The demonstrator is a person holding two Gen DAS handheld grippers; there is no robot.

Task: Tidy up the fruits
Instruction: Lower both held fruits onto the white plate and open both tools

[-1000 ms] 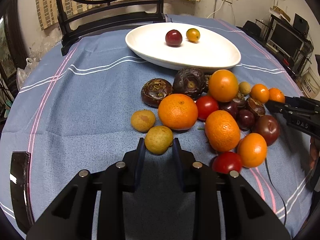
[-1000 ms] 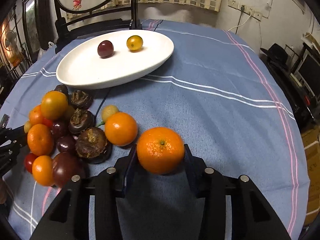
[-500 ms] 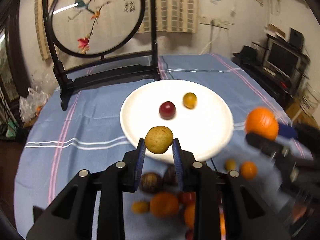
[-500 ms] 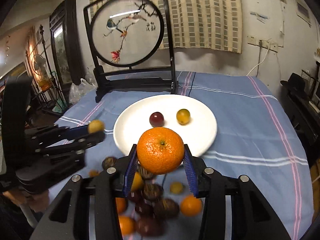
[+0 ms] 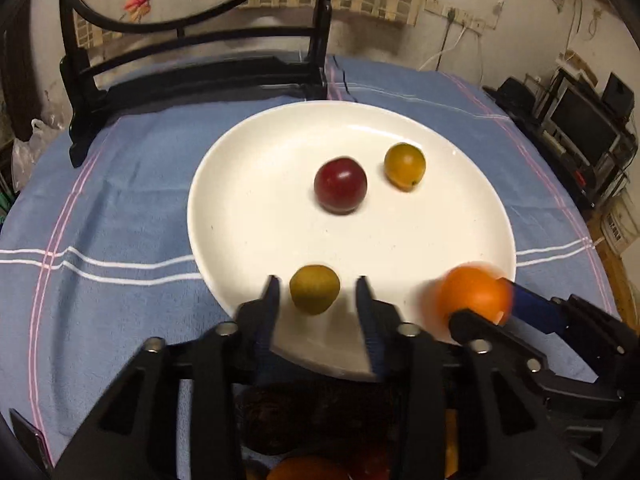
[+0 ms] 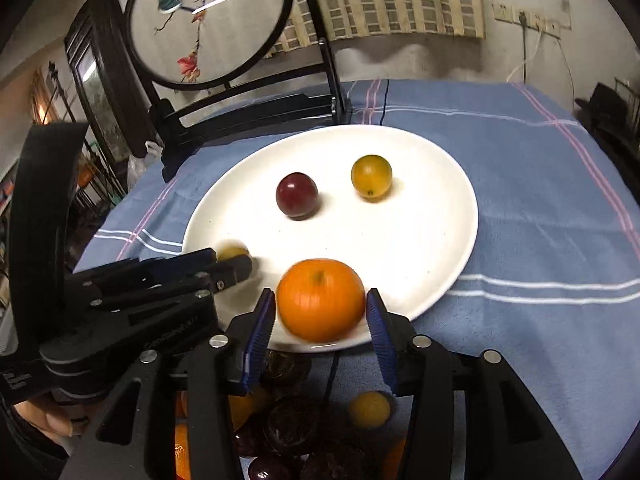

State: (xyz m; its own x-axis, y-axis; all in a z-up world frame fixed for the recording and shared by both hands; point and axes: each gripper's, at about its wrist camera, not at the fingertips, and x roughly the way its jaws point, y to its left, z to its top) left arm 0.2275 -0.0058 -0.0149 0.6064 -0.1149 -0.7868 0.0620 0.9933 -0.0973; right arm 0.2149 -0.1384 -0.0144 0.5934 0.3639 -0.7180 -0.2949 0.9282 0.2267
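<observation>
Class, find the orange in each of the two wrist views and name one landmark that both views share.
Left wrist: orange lower right, at the white plate's near rim, by the right gripper.
Right wrist: orange bottom centre, between that gripper's fingers.
Shared landmark: dark red fruit on the plate.

Both grippers have swung from the fruit pile to the white plate (image 5: 224,184). The left gripper (image 5: 316,300) has spread and dropped its yellowish fruit (image 5: 315,289) near six o'clock; the right gripper (image 6: 320,308) has parted around the orange (image 6: 320,305) at five o'clock.
</observation>
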